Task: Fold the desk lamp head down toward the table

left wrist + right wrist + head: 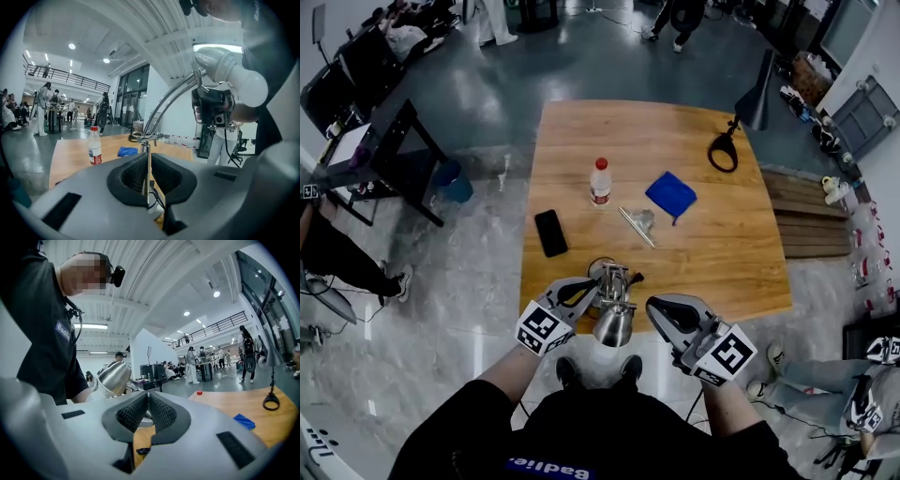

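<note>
A silver desk lamp stands at the near edge of the wooden table (712,262). Its cone head (614,323) hangs over the edge, between my two grippers. My left gripper (591,289) is shut just left of the lamp's stem. In the left gripper view the thin upright stem (149,140) lines up with the slit of the left gripper (149,159); I cannot tell whether they touch. The curved arm (168,101) rises to the head (234,75). My right gripper (656,309) is shut and empty, to the right of the head. In the right gripper view the head (112,378) shows left of the right gripper (148,399).
On the table lie a black phone (550,232), a water bottle (600,181), a blue cloth (671,194) and a small metal piece (636,225). A black lamp (755,89) with a ring base (723,152) stands at the far right corner.
</note>
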`<action>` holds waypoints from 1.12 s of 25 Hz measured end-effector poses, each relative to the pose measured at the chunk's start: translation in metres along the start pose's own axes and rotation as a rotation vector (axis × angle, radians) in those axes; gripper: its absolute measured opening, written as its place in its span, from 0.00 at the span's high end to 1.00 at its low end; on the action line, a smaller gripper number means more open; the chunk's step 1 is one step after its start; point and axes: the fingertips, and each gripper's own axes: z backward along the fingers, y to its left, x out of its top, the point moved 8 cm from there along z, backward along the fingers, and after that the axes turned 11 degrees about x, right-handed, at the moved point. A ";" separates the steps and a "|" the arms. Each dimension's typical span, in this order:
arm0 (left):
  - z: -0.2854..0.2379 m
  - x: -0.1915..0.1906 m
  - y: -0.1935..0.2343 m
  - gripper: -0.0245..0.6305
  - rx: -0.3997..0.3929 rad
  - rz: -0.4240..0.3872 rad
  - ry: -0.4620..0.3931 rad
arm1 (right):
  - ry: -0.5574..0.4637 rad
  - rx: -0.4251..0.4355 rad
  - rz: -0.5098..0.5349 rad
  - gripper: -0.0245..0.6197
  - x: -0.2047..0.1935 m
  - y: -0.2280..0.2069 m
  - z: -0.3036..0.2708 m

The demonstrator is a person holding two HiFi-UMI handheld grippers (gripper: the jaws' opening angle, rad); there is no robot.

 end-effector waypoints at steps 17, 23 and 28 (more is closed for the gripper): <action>-0.059 -0.006 0.010 0.76 -0.108 -0.030 -0.022 | 0.161 0.112 0.118 0.82 -0.010 -0.037 -0.037; -0.068 -0.004 0.006 0.76 -0.132 -0.051 -0.007 | 0.207 0.184 0.280 0.82 0.003 -0.040 -0.049; -0.069 -0.006 0.008 0.77 -0.157 -0.051 0.004 | 0.412 0.252 0.402 0.82 0.000 -0.038 -0.049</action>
